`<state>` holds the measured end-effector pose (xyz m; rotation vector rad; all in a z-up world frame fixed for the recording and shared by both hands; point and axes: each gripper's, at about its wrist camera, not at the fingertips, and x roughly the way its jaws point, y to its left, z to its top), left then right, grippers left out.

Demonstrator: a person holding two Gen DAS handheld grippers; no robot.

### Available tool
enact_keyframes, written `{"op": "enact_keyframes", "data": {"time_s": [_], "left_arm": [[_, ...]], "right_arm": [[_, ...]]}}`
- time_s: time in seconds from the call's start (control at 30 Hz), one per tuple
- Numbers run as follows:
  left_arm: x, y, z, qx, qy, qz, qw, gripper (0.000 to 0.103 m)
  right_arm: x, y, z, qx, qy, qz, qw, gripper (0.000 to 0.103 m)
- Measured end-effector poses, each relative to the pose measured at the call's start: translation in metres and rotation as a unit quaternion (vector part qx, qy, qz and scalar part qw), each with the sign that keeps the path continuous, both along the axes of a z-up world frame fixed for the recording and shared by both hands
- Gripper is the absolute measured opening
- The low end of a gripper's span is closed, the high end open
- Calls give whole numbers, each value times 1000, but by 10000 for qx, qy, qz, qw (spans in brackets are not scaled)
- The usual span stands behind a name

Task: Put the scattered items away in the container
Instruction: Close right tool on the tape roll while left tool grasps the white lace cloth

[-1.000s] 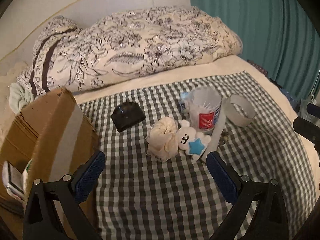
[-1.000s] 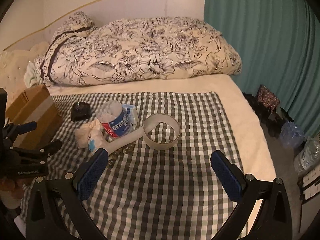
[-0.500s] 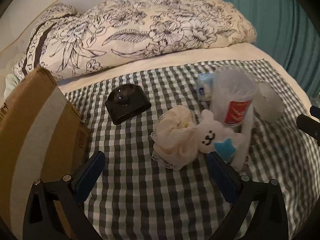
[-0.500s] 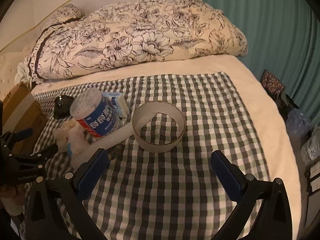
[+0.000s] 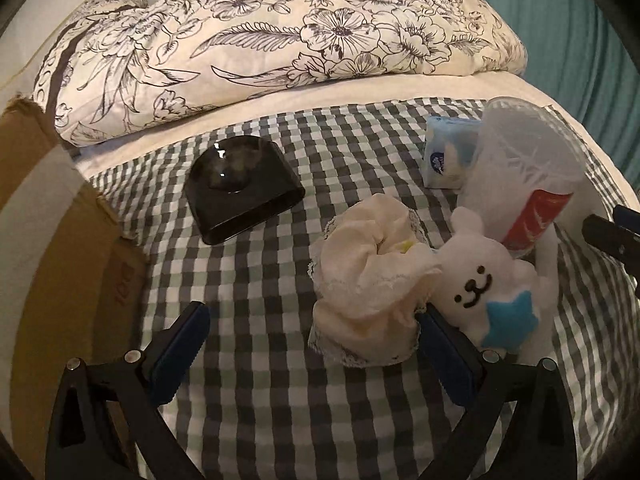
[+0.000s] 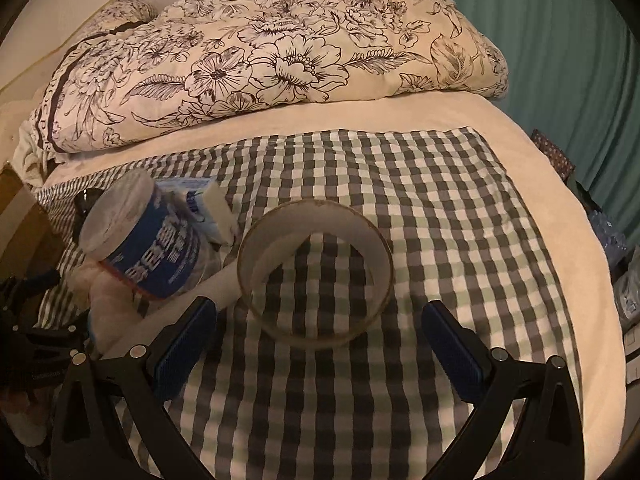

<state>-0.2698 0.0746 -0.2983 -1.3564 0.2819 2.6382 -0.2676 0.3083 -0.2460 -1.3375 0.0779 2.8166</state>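
Note:
Scattered on the checked cloth [image 5: 256, 400] lie a cream lace-edged fabric bundle [image 5: 368, 284], a white plush bear with a blue star [image 5: 488, 292], a black glossy box [image 5: 240, 192], a clear tub with a red and blue label [image 5: 524, 184] and a blue tissue pack [image 5: 448, 156]. My left gripper [image 5: 312, 340] is open, its right finger touching the bundle's edge. In the right wrist view a white tape ring [image 6: 316, 268] lies just ahead of my open right gripper [image 6: 320, 336], beside the tub [image 6: 140, 240]. The cardboard box [image 5: 48, 264] stands at the left.
A flowered duvet [image 5: 280, 32] is heaped along the far side of the bed. A teal curtain [image 6: 560, 40] hangs at the right, with bags and bottles [image 6: 624, 264] on the floor below. The left gripper [image 6: 28, 344] shows at the left edge of the right wrist view.
Both grippers have moved forward and lower toward the items. The bundle and bear now sit close to the left fingers, and the tape ring lies nearer the right fingers. Both stay open.

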Motion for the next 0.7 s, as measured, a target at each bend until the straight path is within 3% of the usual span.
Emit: {"op": "enact_keyframes", "data": {"time_s": [0.47,0.57,0.63,0.7], "left_arm": [[-23,-1,-7,329,-80,-106,9994,101],[-24,3,-3,365,-42,-160,9992,86],[-24,8,2,415,-3,-242,9988,56],[-24,14,6,418,17,-324,9986,40]], "right_arm": [[-30,2,-14,117,-123,-248,9995,103],[-28,3,-15,11,-117,-246,9996,95],[-27,3,-14,-72,-108,-191,9997,82],[-25,1,-13,-42,-91,-218,9997,82]]}}
